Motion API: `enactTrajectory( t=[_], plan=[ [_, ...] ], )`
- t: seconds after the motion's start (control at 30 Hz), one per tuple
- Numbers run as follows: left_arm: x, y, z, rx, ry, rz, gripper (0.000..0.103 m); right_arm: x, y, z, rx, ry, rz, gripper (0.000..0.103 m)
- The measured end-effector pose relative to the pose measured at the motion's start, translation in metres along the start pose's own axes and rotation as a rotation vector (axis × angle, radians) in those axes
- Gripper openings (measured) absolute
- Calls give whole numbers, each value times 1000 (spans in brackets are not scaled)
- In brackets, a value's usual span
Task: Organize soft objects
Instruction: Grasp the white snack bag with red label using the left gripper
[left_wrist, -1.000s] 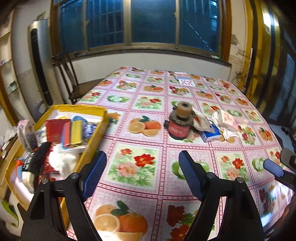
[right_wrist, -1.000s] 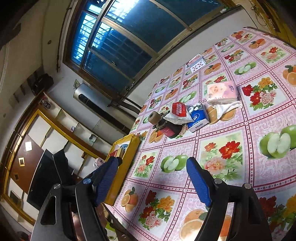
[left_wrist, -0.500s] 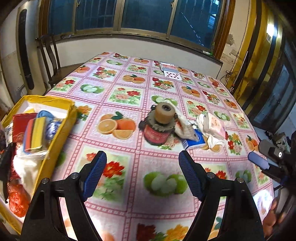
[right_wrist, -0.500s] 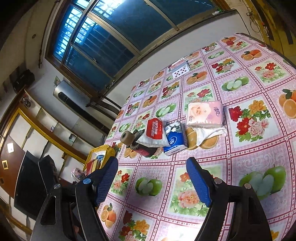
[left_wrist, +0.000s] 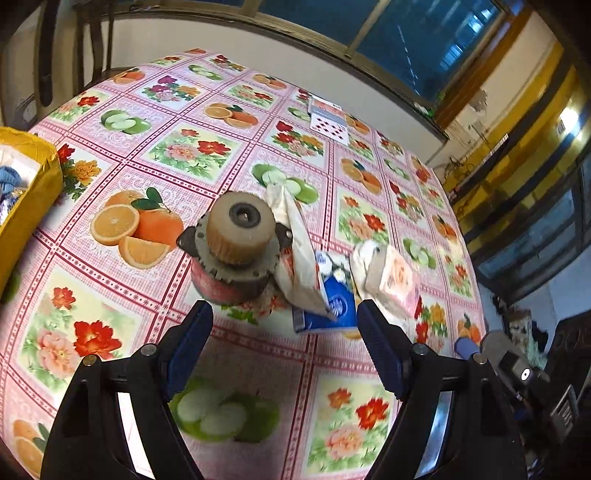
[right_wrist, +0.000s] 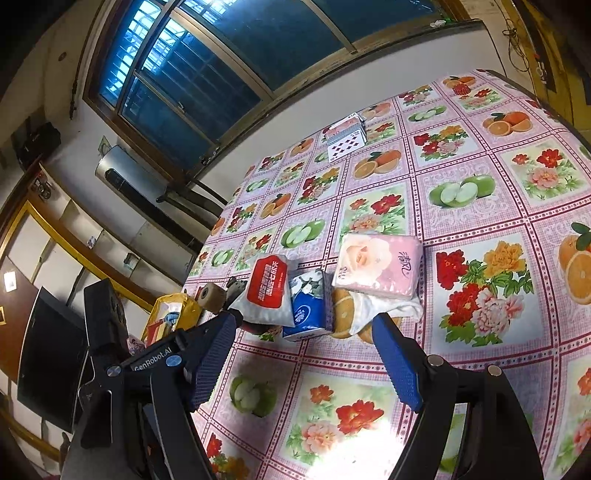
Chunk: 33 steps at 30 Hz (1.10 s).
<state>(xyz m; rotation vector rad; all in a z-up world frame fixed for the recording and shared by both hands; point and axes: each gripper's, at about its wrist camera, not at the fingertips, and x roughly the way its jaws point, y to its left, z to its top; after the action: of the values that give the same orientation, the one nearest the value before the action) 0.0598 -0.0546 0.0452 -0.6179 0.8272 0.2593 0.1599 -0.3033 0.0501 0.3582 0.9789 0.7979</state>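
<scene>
Tissue packs, 3 (right_wrist: 376, 267), lie unsorted beside the part-filled yellow bin (left_wrist: 26, 192); left gripper (left_wrist: 284, 341) and right gripper (right_wrist: 304, 356) gape wide, empty.

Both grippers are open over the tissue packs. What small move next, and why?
Probably ease the right gripper forward onto the blue tissue pack. It lies nearest, roughly between the open jaws, while the white pack with the red label leans on it.

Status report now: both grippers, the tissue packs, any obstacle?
Left gripper open, empty. Right gripper open, empty. Three tissue packs side by side on table. Hard roller part touches the left pack.
</scene>
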Motion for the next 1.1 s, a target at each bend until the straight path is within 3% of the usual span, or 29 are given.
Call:
enactTrajectory(
  t=[0.5,0.63,0.7,0.8,0.9,0.93,1.1],
  plan=[
    [48,-6,9,-122,83,-46,85,21,-8,1,15,48,29,79],
    [50,-3,9,-137,68,-62,83,24,-3,-1,-15,62,23,79],
    [52,1,10,-149,74,-61,76,26,3,-4,-51,63,-2,79],
    [58,7,12,-156,98,-48,50,34,10,-7,-75,75,-22,79],
    [60,12,13,-154,107,-49,41,42,15,-8,-87,81,-31,77],
    [59,12,13,-149,107,-53,34,44,17,-8,-94,84,-35,74],
    [53,12,9,-120,99,-58,28,51,21,-7,-78,87,-35,70]
  ],
)
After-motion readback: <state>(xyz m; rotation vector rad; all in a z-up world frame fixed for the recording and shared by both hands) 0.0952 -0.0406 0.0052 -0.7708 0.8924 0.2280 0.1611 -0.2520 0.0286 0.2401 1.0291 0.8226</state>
